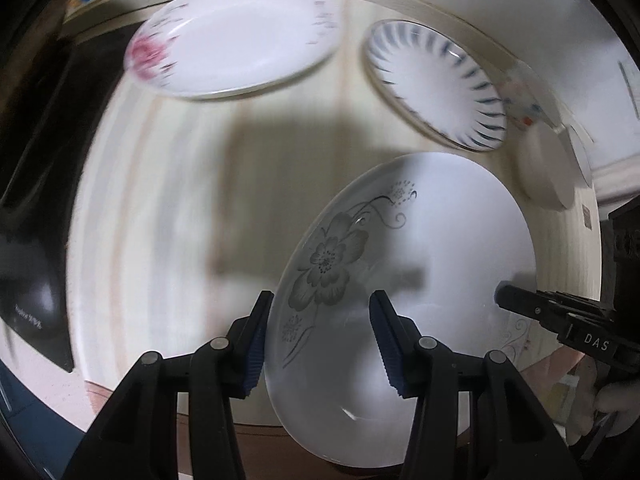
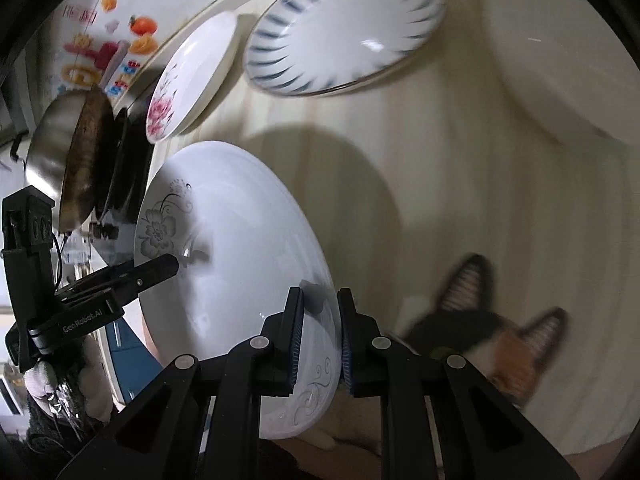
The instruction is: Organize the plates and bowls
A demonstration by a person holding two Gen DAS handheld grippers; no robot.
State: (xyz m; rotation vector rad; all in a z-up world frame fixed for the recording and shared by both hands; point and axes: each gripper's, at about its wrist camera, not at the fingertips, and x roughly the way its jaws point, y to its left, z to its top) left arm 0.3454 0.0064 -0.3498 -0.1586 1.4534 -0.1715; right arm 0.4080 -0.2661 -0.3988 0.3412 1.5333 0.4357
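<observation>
A white plate with a grey flower print (image 1: 420,240) (image 2: 240,220) is held tilted over the near edge of the pale table (image 1: 160,200). My left gripper (image 1: 320,296) straddles its left rim, one pad outside the rim and one on the inner face, shut on it. My right gripper (image 2: 320,292) is shut on the opposite rim, near a grey scroll pattern. Each gripper also shows in the other's view: the right gripper (image 1: 500,292) at the plate's right edge, the left gripper (image 2: 172,266) over the flower. A pink-flower plate (image 1: 232,40) (image 2: 188,80) and a blue-striped plate (image 1: 436,84) (image 2: 344,28) lie at the back.
A plain white dish (image 1: 548,172) (image 2: 560,60) sits at the far right beside a small patterned dish (image 1: 524,96). A metal pan (image 2: 80,152) and a black cooktop (image 1: 32,200) are left of the table. A cat's head (image 2: 500,340) pokes up by the near right edge.
</observation>
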